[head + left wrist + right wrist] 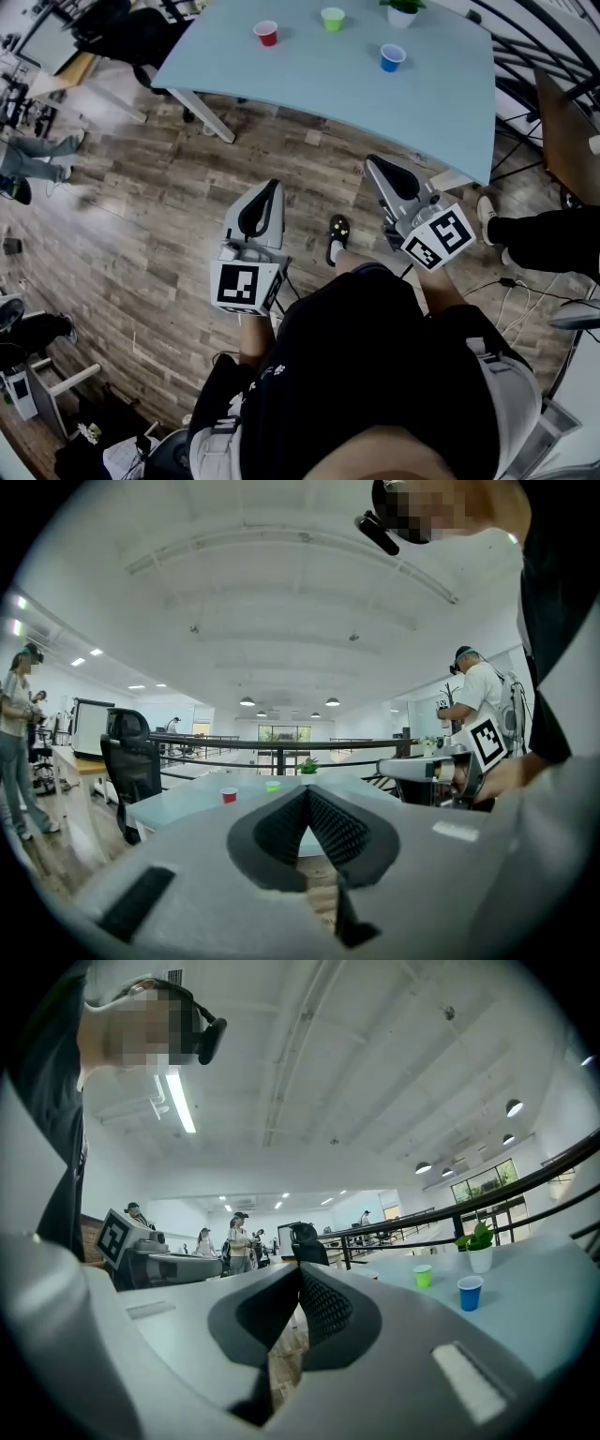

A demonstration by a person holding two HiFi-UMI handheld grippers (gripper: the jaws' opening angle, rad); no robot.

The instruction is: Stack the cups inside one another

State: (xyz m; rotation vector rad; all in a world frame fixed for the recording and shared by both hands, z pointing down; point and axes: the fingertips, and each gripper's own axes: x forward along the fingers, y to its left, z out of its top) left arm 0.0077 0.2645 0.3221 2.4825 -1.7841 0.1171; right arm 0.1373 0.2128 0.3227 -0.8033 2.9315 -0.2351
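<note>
Three small cups stand apart on the pale blue table (431, 103): a red cup (266, 33), a green cup (333, 19) and a blue cup (393, 57). Both grippers hover over the wooden floor, short of the table's near edge. My left gripper (273, 187) is shut with nothing in it, and so is my right gripper (372, 162). The left gripper view has the red cup (229, 795) and green cup (273, 786) far ahead past the closed jaw tips. In the right gripper view the green cup (423, 1276) and blue cup (469, 1293) stand off to the right.
A potted plant (403, 11) stands at the table's far edge. A black railing (544, 56) runs behind and to the right. Someone's legs and shoes (534, 239) are at the right, with cables on the floor. An office chair (131, 766) and other people stand to the left.
</note>
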